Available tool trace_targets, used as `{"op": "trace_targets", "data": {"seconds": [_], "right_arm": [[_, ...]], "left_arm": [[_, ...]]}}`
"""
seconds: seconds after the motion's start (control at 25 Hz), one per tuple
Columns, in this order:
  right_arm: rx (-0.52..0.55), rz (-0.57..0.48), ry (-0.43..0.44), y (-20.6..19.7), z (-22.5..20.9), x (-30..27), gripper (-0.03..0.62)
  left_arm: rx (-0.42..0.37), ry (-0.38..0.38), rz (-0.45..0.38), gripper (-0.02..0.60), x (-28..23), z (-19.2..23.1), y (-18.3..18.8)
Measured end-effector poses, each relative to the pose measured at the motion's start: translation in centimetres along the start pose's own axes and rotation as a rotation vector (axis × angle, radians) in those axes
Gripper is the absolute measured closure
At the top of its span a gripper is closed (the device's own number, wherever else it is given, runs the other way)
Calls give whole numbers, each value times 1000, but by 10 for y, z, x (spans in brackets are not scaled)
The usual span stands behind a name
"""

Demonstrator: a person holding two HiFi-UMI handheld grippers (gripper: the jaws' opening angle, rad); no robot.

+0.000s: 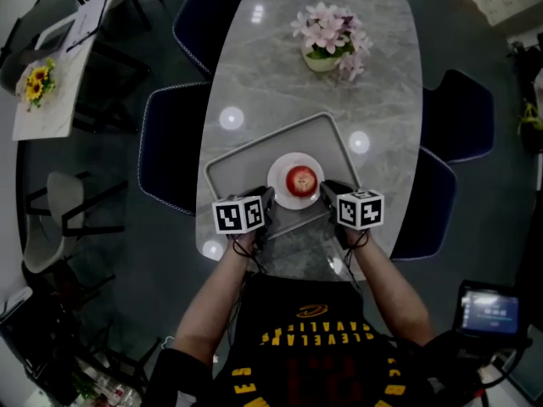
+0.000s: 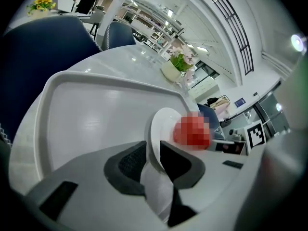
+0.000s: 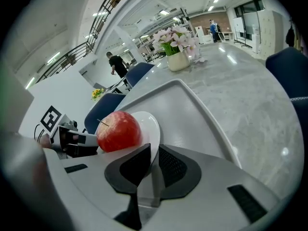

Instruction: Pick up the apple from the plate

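- Two claws meet at lower centre of the head view: left claw (image 1: 266,202) and right claw (image 1: 327,193) each pinch an opposite rim of the plate (image 1: 282,195).
- The apple (image 1: 301,179) sits mid-plate, untouched, within the tray (image 1: 222,172).
- Likely step: steadying the plate; next, one claw must release, spread and close round the apple.

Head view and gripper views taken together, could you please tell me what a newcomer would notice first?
The red apple draws the eye first, sitting on a white plate in a grey tray at the near end of the marble table. The left gripper and the right gripper each clamp the plate's rim from opposite sides. A pot of pink flowers stands at the far end.
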State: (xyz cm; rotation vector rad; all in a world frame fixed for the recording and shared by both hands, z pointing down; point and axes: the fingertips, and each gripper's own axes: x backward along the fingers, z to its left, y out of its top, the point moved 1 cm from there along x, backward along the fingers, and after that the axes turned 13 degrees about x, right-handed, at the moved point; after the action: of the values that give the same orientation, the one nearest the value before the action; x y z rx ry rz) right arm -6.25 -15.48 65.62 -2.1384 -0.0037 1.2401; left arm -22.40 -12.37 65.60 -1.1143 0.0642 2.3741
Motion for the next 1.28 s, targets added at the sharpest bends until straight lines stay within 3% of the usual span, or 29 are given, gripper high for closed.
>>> {"op": "trace_targets", "data": {"seconds": [0.16,0.6,1.28], "right_arm": [[2,26,0,0,4,-1,539],[-29,49,17,-2,13,-1,540],[-138,60,23,-3,14,0,556]], "left_arm": [[53,-10,9,505,0,3,1],[51,-2,64,505,2,2,-1],[152,2,106,537,3,5,1]]}}
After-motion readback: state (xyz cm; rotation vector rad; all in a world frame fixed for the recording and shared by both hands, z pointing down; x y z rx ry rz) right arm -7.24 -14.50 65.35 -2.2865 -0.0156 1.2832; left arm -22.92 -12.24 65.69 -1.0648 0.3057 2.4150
